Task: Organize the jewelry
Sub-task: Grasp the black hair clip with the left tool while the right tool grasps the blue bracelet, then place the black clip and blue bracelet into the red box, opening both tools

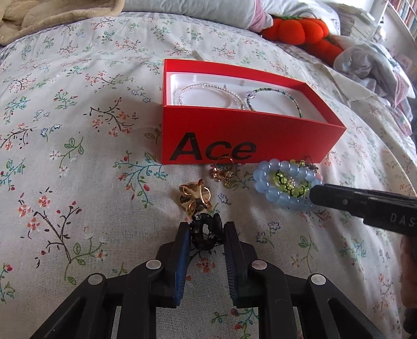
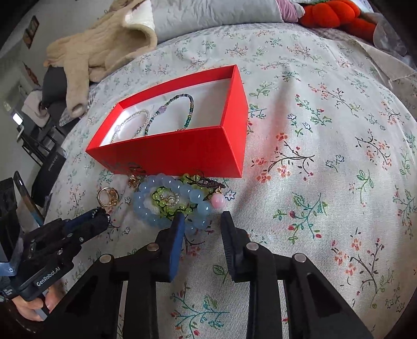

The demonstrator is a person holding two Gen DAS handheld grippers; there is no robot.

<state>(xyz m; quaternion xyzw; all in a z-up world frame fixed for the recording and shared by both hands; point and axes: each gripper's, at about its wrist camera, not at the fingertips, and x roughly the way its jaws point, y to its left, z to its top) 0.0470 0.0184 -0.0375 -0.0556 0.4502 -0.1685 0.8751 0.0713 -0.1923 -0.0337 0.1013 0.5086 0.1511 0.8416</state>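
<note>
My left gripper (image 1: 207, 227) is shut on a small black ring (image 1: 206, 232) low on the floral bedspread. Just beyond it lie a gold ring (image 1: 194, 198) and a second gold ring (image 1: 222, 172). A blue bead bracelet (image 1: 263, 172) with a yellow-green bracelet (image 1: 286, 183) inside it lies before the red box (image 1: 234, 135). In the box are a clear bracelet (image 1: 208, 92) and a green one (image 1: 276, 97). My right gripper (image 2: 202, 220) stands open at the blue bracelet's (image 2: 146, 206) near edge. A few beads lie between its fingers, and the right finger (image 2: 228, 224) stays clear of them.
A pink bead (image 2: 217, 200) hangs off the bracelet pile. A beige blanket (image 2: 104, 47) and grey pillows (image 2: 208, 13) lie behind the box, an orange plush (image 1: 299, 28) at the far right. A person's hand (image 2: 34, 307) holds the left gripper (image 2: 100, 216).
</note>
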